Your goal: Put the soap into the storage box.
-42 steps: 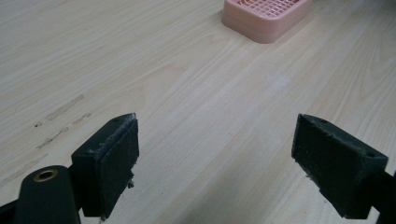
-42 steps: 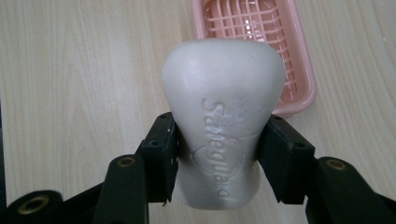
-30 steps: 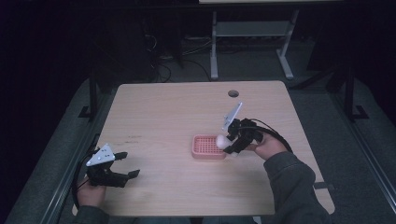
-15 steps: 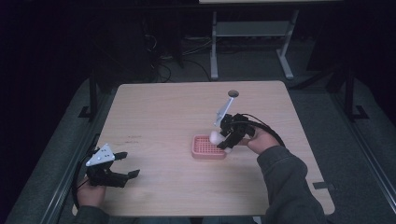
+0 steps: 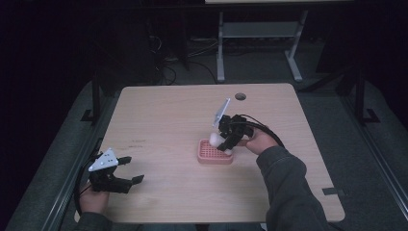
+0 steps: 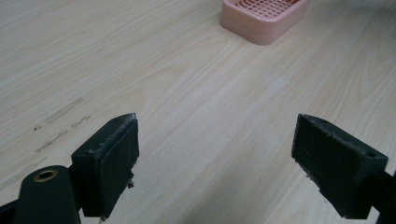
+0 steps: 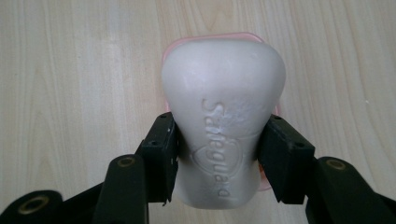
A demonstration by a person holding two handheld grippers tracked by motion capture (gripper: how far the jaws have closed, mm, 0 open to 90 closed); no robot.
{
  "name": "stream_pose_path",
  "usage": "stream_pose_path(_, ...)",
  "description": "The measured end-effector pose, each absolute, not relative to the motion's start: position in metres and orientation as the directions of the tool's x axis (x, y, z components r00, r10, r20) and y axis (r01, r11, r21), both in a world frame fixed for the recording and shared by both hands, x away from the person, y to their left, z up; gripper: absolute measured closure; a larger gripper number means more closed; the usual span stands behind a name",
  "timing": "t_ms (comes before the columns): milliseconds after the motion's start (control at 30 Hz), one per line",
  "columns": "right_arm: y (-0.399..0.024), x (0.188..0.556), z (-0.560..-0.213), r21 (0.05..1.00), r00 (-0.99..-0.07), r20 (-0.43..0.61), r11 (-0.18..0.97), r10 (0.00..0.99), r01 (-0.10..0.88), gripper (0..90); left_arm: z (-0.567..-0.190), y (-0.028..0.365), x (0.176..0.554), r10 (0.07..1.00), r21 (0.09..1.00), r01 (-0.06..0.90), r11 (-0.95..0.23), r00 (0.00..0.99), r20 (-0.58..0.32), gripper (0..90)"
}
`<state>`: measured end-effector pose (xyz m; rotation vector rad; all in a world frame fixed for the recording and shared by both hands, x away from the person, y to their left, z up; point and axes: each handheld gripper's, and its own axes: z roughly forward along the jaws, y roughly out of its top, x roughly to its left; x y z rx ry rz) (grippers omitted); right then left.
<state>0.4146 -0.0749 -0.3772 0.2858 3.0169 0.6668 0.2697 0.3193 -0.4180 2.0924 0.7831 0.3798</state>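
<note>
Our right tool [image 5: 222,142], held mid-scene on a bent forearm entering from the near right, tilts downward with its jaws clamped tight. Our left tool [image 5: 129,169] rests low at the near left, level, its jaws spread wide apart.

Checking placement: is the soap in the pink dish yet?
Not yet: the soap is clamped in the right gripper, above the dish.

White embossed soap bar [image 7: 223,116] above pink slotted soap dish [image 5: 211,155], mid-table.
</note>
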Motion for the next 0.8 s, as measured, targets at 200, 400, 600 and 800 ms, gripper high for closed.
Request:
stream_pose_path(200, -0.068, 0.420, -0.385, 0.401, -0.983, 0.010, 0.899, 0.186, 0.174, 49.3, -0.418, 0.319, 0.270, 0.652, 0.803, 0.397, -0.445, 0.758, -0.013, 14.8)
stream_pose_path(400, -0.060, 0.424, -0.393, 0.387, -0.984, 0.016, 0.906, 0.179, 0.171, 49.3, -0.418, 0.319, 0.270, 0.652, 0.803, 0.396, -0.445, 0.758, -0.013, 14.8)
stream_pose_path(600, -0.054, 0.425, -0.400, 0.362, -0.984, 0.025, 0.916, 0.176, 0.173, 49.3, -0.418, 0.320, 0.270, 0.652, 0.804, 0.395, -0.444, 0.758, -0.013, 14.8)
stream_pose_path(800, -0.050, 0.427, -0.404, 0.354, -0.984, 0.012, 0.920, 0.177, 0.170, 49.2, -0.418, 0.320, 0.270, 0.650, 0.804, 0.394, -0.445, 0.760, -0.012, 14.8)
